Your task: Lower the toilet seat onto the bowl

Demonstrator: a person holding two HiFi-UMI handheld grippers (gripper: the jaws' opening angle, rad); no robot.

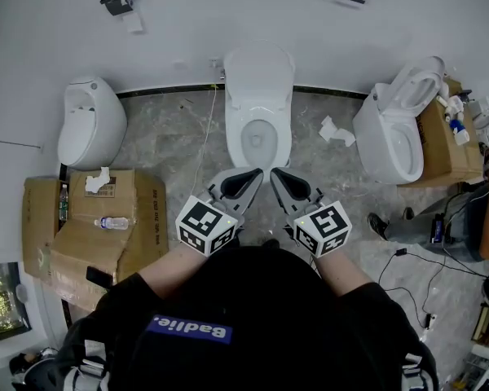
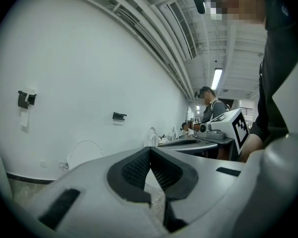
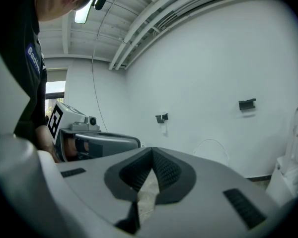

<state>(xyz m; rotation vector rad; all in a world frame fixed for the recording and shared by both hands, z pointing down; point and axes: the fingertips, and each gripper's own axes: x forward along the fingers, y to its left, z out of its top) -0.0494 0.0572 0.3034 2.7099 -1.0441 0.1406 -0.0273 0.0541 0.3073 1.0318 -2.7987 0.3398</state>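
A white toilet stands against the far wall in the head view, its seat and lid [image 1: 259, 73] raised upright above the open bowl [image 1: 257, 142]. Both grippers hover side by side just in front of the bowl's near rim, touching nothing. My left gripper [image 1: 255, 172] is shut, tips together and empty. My right gripper [image 1: 275, 173] is also shut and empty. In the left gripper view the left gripper [image 2: 150, 150] points up at the white wall. The right gripper [image 3: 151, 151] does the same in its own view. Neither gripper view shows the toilet.
A second white toilet [image 1: 90, 122] stands at the left and a third [image 1: 398, 129] at the right. Cardboard boxes [image 1: 81, 243] with a water bottle [image 1: 114, 222] lie at the near left. Crumpled paper [image 1: 336, 130], cables and another person's shoe [image 1: 381, 225] are on the floor at the right.
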